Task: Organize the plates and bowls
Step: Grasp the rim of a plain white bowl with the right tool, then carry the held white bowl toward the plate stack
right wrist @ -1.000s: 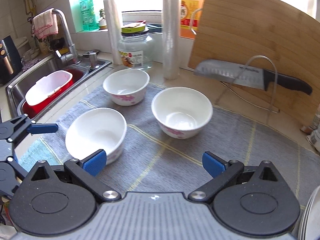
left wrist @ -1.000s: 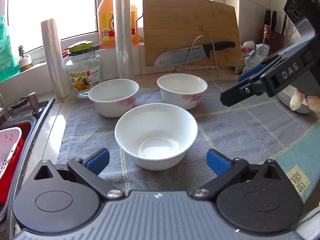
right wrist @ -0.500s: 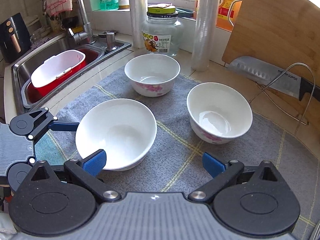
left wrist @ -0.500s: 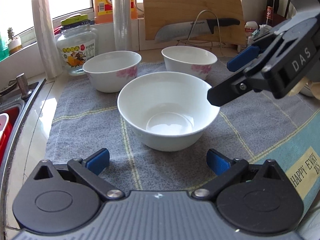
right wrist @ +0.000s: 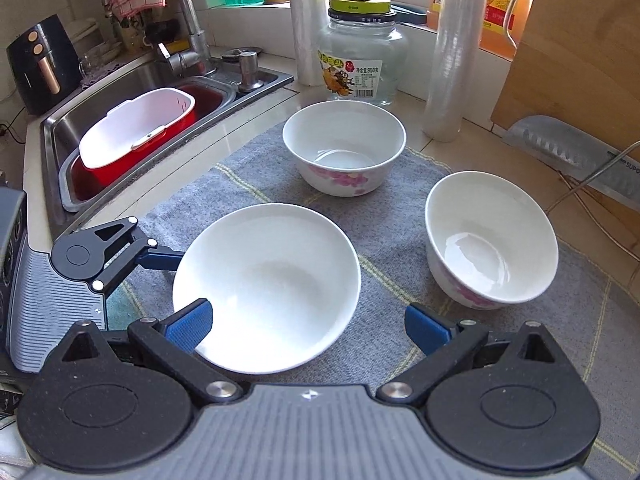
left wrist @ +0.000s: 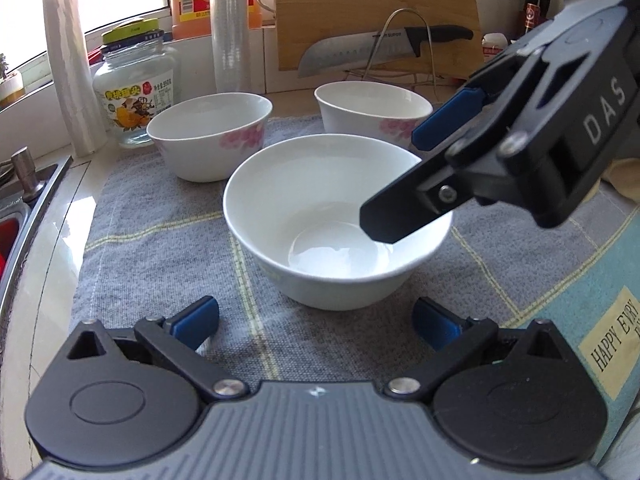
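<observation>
- Bowls, three of them, sit on a grey towel [right wrist: 396, 240] with thin yellow lines, and we take the plain white bowl [right wrist: 266, 286] as our landmark.
- Behind the plain white bowl, towards the window, we see a flowered bowl [right wrist: 344, 148]; to that one's right stands a second flowered bowl [right wrist: 490, 240]. All three are upright and apart from one another.
- Our left gripper [left wrist: 316, 322] has its jaws wide apart, level with the near side of the plain white bowl, one blue pad to either side and neither touching it.
- Our right gripper [right wrist: 306, 324] also stands spread wide. In the left wrist view it reaches in from the right, its lower finger [left wrist: 400, 216] over the bowl's right rim; we cannot tell whether it touches the china.
- In the right wrist view one blue pad [right wrist: 190, 326] lies in front of the bowl's near rim, the other out over the towel.
- Beyond the flowered bowls we see a glass jar [right wrist: 360, 66] with a green lid, with two rolls of clear film beside it, one on each side [right wrist: 452, 48] [right wrist: 306, 20].
- Right of the bowls a wooden cutting board [left wrist: 376, 12] leans upright, a broad knife [left wrist: 380, 46] on a wire stand before it.
- Left of the towel lies a steel sink [right wrist: 132, 92] holding a white basket [right wrist: 138, 132] in a red tub.
</observation>
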Action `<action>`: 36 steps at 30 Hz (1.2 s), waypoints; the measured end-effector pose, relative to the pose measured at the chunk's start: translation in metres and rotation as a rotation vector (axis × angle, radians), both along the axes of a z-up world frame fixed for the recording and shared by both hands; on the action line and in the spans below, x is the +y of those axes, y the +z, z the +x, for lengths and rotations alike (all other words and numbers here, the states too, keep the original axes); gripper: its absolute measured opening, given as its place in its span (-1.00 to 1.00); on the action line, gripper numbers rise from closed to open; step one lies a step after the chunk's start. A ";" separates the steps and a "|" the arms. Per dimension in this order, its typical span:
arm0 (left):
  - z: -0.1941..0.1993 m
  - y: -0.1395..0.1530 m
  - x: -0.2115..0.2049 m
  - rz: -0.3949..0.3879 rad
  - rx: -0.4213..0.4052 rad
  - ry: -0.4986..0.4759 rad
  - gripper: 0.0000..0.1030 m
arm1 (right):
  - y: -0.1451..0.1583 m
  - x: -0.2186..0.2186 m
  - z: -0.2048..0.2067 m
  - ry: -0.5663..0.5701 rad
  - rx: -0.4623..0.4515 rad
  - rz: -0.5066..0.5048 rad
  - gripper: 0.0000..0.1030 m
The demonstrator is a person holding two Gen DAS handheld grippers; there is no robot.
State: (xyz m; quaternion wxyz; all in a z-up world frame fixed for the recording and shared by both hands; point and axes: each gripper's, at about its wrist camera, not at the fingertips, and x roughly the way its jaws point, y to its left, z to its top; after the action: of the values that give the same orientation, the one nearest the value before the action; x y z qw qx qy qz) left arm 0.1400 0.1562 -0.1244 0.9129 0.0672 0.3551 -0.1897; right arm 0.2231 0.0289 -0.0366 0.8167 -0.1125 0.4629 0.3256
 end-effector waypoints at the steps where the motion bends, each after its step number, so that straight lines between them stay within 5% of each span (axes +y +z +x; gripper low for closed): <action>1: 0.001 0.000 0.000 0.000 -0.001 -0.001 1.00 | -0.001 0.002 0.001 0.005 0.005 0.002 1.00; 13: 0.002 0.014 -0.003 -0.016 -0.067 -0.020 0.93 | -0.005 0.008 0.016 0.014 0.043 0.038 0.96; 24: 0.001 0.019 -0.006 -0.024 -0.083 -0.052 0.76 | -0.007 0.007 0.022 0.020 0.089 0.080 0.64; 36: 0.001 0.021 -0.007 -0.018 -0.074 -0.056 0.75 | -0.007 0.007 0.025 0.019 0.106 0.090 0.64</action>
State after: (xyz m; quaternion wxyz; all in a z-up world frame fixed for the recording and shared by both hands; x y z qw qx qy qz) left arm 0.1411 0.1497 -0.1032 0.9203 0.0757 0.3175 -0.2157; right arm 0.2479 0.0357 -0.0434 0.7921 -0.0628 0.4895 0.3593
